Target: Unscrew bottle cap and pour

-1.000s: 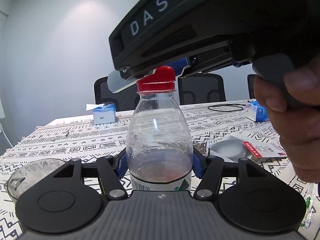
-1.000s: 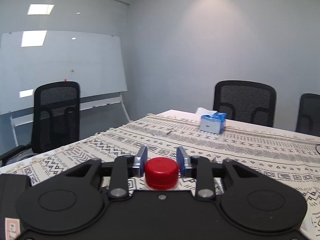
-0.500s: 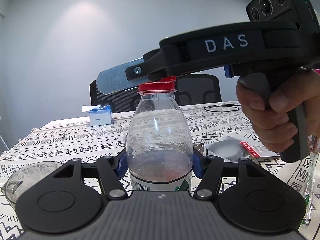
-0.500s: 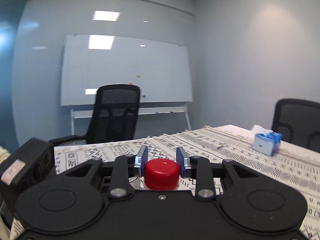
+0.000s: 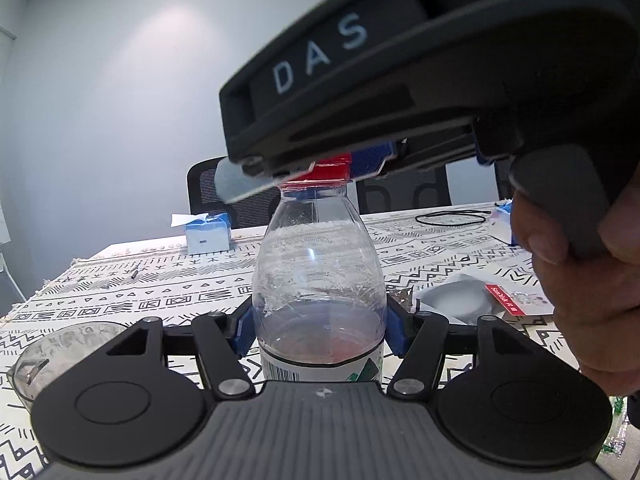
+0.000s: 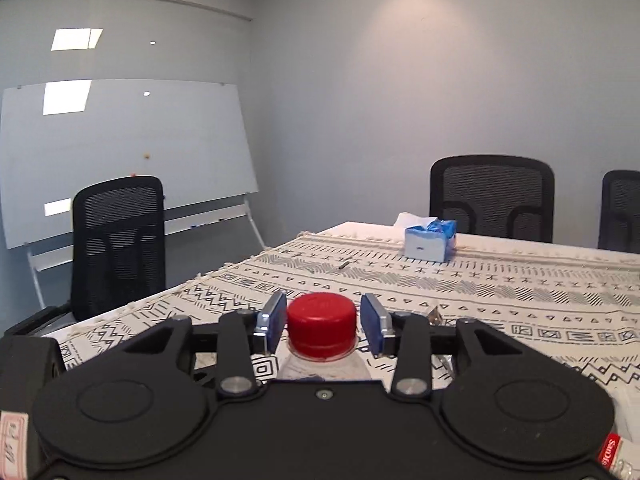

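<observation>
One clear bottle [image 5: 318, 280] stands here with one red cap [image 6: 322, 326] on it. Two grippers are at it, the left gripper [image 5: 319, 326] and the right gripper [image 6: 323, 326]. One glass bowl [image 5: 52, 354] sits by. I count two tissue boxes [image 5: 208, 232] [image 5: 505, 224], three black chairs [image 6: 492, 198] [image 6: 118, 246] [image 6: 622, 210], one whiteboard [image 6: 124, 156], one cable loop [image 5: 452, 217].

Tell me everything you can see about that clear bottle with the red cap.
The bottle is clear, scuffed plastic with a rounded shoulder, standing upright on the patterned cloth. A little liquid sits low inside, above a white label with a barcode and green print. Its red cap is still on. The left gripper clamps its body between blue fingers. The right gripper straddles the cap, with slight gaps showing beside it.
</observation>
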A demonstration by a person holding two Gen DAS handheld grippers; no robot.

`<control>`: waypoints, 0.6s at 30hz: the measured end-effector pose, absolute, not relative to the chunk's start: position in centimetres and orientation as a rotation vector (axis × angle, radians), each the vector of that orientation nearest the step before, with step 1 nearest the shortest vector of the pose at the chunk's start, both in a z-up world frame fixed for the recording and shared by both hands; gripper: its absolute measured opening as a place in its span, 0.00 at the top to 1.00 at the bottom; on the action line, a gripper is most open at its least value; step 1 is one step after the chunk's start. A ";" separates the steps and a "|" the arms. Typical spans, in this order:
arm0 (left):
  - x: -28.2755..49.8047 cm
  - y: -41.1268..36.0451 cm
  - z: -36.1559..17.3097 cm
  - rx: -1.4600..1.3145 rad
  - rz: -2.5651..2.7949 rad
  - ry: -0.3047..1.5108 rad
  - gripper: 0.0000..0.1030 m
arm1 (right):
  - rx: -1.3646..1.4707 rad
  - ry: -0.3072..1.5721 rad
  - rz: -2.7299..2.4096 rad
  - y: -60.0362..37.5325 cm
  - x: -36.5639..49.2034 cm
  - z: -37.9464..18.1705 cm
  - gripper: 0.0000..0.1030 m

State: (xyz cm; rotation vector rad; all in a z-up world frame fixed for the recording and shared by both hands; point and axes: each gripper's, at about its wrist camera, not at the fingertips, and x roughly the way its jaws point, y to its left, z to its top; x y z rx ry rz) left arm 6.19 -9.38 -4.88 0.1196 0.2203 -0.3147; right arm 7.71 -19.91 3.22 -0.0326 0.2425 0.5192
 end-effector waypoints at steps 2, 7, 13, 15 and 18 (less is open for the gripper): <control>6.3 -9.4 -4.9 0.119 -0.313 0.221 0.43 | -0.053 0.230 0.495 -19.7 7.6 3.2 0.58; 6.3 -9.3 -4.8 0.118 -0.317 0.219 0.43 | -0.038 0.235 0.498 -19.8 8.0 3.2 0.65; 6.5 -9.1 -4.8 0.116 -0.330 0.220 0.43 | -0.012 0.244 0.592 -21.3 8.8 3.0 0.67; 6.7 -8.9 -4.8 0.112 -0.339 0.220 0.43 | 0.006 0.241 0.658 -22.0 9.5 2.9 0.67; 6.7 -8.8 -4.9 0.112 -0.349 0.220 0.43 | 0.020 0.203 0.761 -23.1 10.2 2.4 0.67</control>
